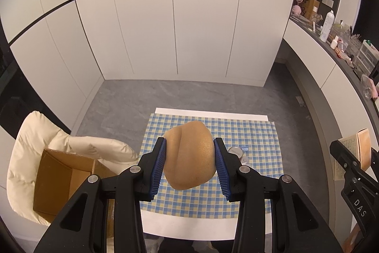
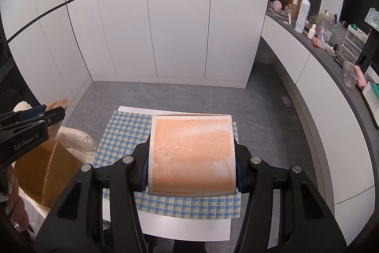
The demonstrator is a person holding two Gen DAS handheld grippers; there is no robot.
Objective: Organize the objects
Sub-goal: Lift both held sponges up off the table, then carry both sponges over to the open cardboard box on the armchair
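My left gripper is shut on a tan, rounded soft lump, its blue pads pressing both sides. It hangs above a blue-and-yellow checked cloth. A small round metal tin and a tiny blue item lie on the cloth just right of it. My right gripper is shut on a flat orange square pack with a white border, which hides its pads. The same pack shows at the right edge of the left wrist view. The left gripper shows at the left of the right wrist view.
An open cardboard box sits on a cream cushion left of the cloth. White sheet under the cloth, grey floor around it. White cabinet doors stand behind. A cluttered dark counter runs along the right. A hand shows at lower left.
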